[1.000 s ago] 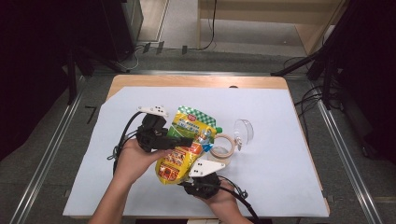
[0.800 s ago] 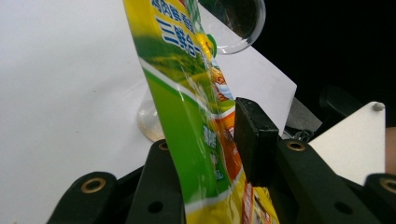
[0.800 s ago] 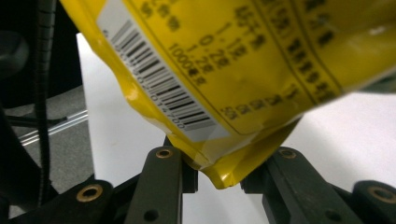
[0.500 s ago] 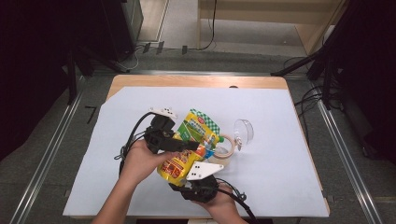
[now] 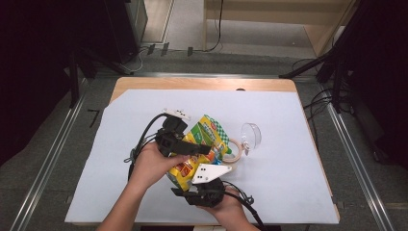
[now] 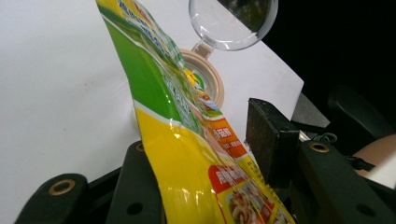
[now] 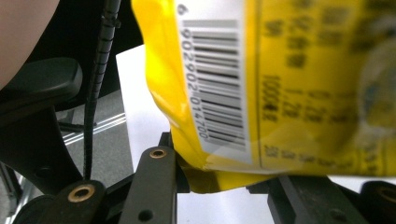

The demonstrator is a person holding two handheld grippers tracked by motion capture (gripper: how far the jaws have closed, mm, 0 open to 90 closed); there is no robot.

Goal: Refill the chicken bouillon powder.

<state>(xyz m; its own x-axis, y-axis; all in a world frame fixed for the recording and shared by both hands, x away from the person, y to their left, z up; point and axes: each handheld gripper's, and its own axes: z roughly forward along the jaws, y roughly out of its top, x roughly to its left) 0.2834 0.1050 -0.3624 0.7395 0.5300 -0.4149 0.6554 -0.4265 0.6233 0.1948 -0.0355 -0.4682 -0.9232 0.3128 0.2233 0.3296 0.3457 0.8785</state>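
The bench carries everything mid-job: the yellow-green pouch is lifted off its middle, long axis running near-left to far-right, top toward the open jar. Pouring looks left to do. Right tongs grasp its bottom corner; left tongs have just been loosening, straddling it.

The yellow-green plastic snack pouch stands between both grippers, left of the clear round-lidded jar on the white paper sheet.
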